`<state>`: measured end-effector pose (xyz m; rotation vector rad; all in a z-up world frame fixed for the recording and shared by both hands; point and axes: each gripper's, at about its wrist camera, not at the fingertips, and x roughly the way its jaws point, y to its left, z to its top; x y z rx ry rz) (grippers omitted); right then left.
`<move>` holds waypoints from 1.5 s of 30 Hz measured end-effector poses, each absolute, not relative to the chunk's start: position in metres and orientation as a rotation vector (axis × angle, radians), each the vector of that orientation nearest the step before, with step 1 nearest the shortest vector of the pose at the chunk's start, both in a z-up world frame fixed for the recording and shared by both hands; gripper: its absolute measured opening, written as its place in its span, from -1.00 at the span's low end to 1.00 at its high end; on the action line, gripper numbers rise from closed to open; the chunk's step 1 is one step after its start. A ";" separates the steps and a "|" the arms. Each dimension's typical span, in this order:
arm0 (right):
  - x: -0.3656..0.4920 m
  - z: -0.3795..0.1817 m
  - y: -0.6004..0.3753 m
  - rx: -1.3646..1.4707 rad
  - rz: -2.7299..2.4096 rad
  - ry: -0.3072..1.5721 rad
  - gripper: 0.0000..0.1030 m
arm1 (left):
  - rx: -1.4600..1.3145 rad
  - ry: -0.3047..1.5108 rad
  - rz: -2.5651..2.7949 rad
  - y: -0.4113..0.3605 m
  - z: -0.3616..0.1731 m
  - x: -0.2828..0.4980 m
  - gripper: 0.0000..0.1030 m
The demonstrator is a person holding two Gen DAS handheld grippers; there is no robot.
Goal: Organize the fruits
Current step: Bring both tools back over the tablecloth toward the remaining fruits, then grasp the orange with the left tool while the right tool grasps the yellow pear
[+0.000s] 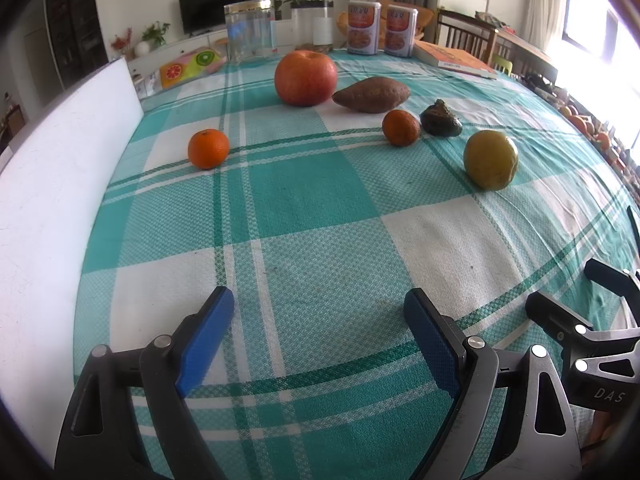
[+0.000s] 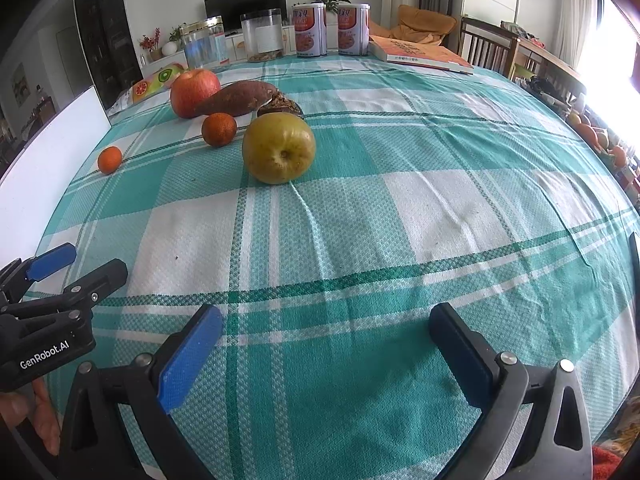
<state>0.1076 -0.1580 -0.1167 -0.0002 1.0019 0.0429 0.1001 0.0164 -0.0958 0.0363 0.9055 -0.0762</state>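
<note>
Left gripper (image 1: 320, 312): fingers spread wide, holding nothing, above the desk (image 1: 320, 240). Right gripper (image 2: 326, 330): likewise. Count at 12 o'clock: two mandarins (image 1: 208, 148), one apple (image 1: 305, 77), one sweet potato (image 1: 371, 94), one pear (image 1: 490, 159) at 1 o'clock.

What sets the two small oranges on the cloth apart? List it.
The left orange is bright, clean orange; the right orange is darker and duller.
The left orange sits alone on the tablecloth; the right orange sits close beside the dark lumpy item, just in front of the sweet potato.
The left orange shows its green stem end on top; the right orange shows none.
Both are small, round, and untouched by either gripper.
</note>
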 end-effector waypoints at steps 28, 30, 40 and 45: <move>0.107 -0.117 -0.158 0.000 0.043 1.001 1.00 | 0.020 0.906 -0.089 0.017 -0.096 0.100 0.76; 0.107 -0.117 -0.158 0.001 0.044 1.001 1.00 | -0.023 0.903 -0.094 0.025 -0.094 0.101 0.76; 0.107 -0.117 -0.158 0.000 0.044 1.001 1.00 | -0.222 0.879 0.198 0.090 -0.081 0.181 0.71; 0.107 -0.117 -0.158 0.000 0.045 1.000 1.00 | -0.144 0.870 0.216 0.092 -0.089 0.216 0.68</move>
